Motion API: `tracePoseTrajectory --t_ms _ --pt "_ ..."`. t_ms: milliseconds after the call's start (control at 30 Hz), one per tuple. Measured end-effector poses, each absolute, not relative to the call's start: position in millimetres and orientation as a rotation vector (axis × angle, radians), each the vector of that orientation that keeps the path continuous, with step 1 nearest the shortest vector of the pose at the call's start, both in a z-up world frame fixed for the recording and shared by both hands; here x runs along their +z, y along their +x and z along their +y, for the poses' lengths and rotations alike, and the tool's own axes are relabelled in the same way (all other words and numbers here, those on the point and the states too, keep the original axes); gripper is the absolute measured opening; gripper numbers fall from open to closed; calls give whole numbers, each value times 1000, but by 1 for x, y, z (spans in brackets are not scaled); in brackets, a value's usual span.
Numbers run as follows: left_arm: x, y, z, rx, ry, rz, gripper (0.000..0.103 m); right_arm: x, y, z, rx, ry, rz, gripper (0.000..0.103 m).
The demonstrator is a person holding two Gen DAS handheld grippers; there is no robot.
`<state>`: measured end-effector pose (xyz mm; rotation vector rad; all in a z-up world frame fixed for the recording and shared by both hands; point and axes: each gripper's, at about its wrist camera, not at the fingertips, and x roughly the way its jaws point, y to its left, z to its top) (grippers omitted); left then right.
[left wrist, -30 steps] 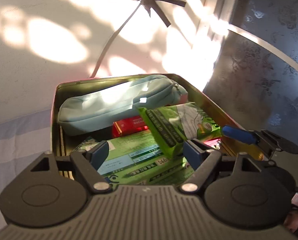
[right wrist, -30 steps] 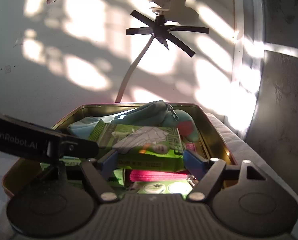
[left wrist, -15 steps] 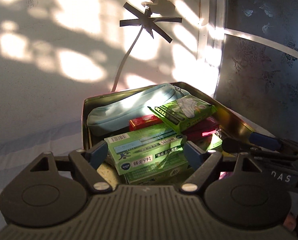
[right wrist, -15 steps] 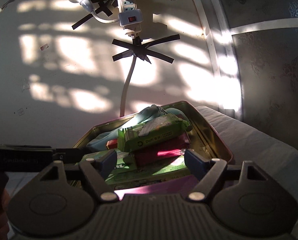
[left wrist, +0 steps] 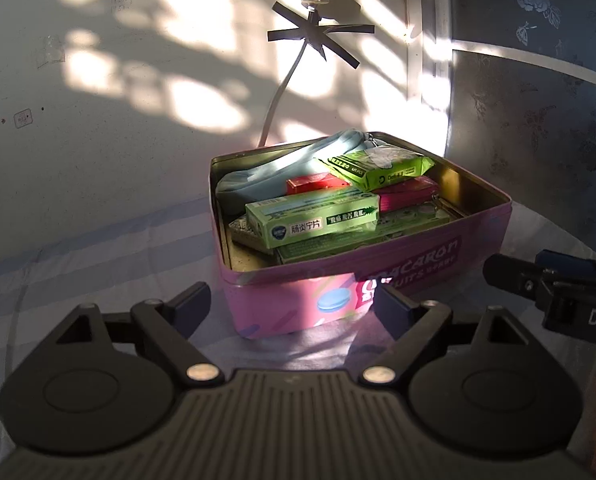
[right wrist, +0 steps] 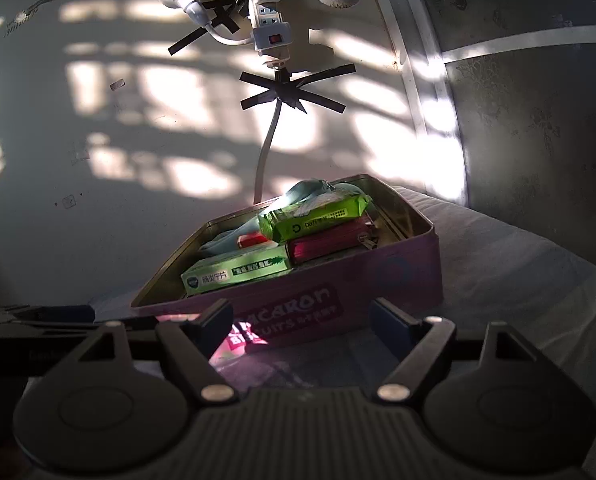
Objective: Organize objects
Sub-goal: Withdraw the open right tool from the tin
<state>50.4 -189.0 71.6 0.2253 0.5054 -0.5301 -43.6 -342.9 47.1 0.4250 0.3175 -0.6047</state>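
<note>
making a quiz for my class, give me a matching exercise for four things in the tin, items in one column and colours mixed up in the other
Items:
1. zip pouch at the back of the tin
2. wipes pack on top
3. small box beside the wipes pack
4. flat pouch under the wipes pack

Colours:
A. red
B. bright green
C. magenta
D. pale blue

Pairs: 1-D, 2-B, 3-A, 4-C

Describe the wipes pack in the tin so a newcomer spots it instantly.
Find the pink biscuit tin on the bed by the sunlit wall. At its far right, the wipes pack lies topmost, across a magenta pouch. Unlike the green cardboard box nearer the front, it is a soft, crinkly lime wrapper.
</note>
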Motion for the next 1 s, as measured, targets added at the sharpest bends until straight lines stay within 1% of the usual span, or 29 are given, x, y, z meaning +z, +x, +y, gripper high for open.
tracePoseTrajectory --t_ms 200,367,633,867,1000 --pt "64 40 -175 -489 217 521 97 46 -49 -325 -584 434 315 79" --pt "62 31 -166 -465 225 510 103 51 -54 -313 -577 436 292 82" --pt "63 26 -160 -413 221 494 103 52 -54 -300 -593 412 274 84" --pt "61 20 -161 -365 261 440 103 52 -53 -289 -606 362 258 94" --pt "60 21 -159 -371 250 457 103 50 -54 -290 -606 373 259 96"
